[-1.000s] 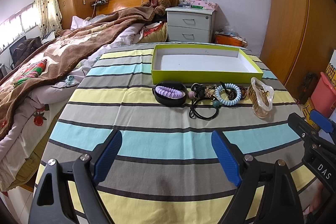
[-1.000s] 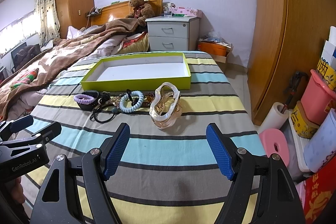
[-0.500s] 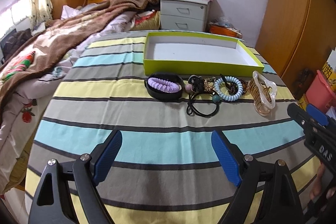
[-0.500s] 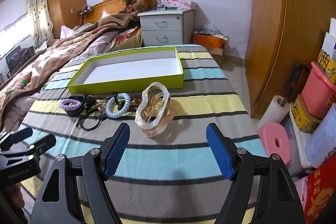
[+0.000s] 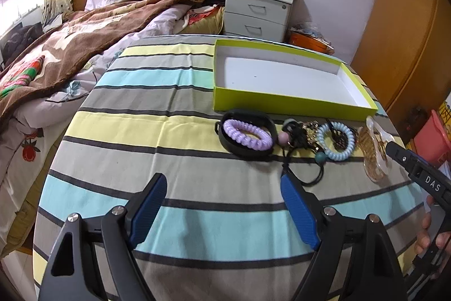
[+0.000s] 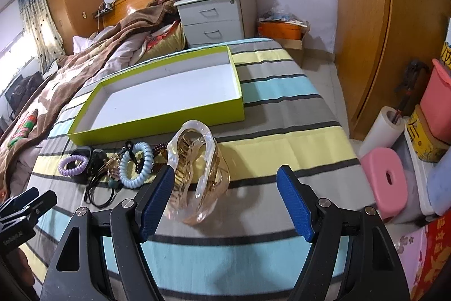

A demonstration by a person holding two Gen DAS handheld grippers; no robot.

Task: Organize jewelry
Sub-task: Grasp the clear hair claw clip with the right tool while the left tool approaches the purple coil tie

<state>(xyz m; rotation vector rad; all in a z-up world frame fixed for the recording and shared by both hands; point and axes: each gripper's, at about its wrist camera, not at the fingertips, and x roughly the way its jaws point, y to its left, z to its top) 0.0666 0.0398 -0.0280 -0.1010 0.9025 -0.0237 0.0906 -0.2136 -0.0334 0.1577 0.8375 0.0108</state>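
Note:
A lime-green tray (image 5: 284, 103) (image 6: 157, 120) with a white floor lies empty on the striped table. In front of it lie a purple spiral hair tie (image 5: 248, 134) (image 6: 73, 165) on a black band (image 5: 234, 144), a tangle of black cords and beads (image 5: 303, 136), a light blue spiral hair tie (image 5: 335, 141) (image 6: 137, 169) and a clear amber hair claw (image 5: 375, 153) (image 6: 197, 174). My left gripper (image 5: 224, 212) is open and empty, short of the black band. My right gripper (image 6: 225, 202) is open, close to the hair claw, which lies by its left finger.
The striped cloth (image 5: 169, 131) covers a round table. A bed with a brown blanket (image 5: 84, 33) lies left. A grey nightstand (image 6: 214, 19) stands behind. A wardrobe (image 6: 394, 19), pink stool (image 6: 389, 179) and pink bin (image 6: 439, 100) stand right.
Both grippers have moved forward toward the row of items. The right gripper has closed in on the hair claw. Both stay open.

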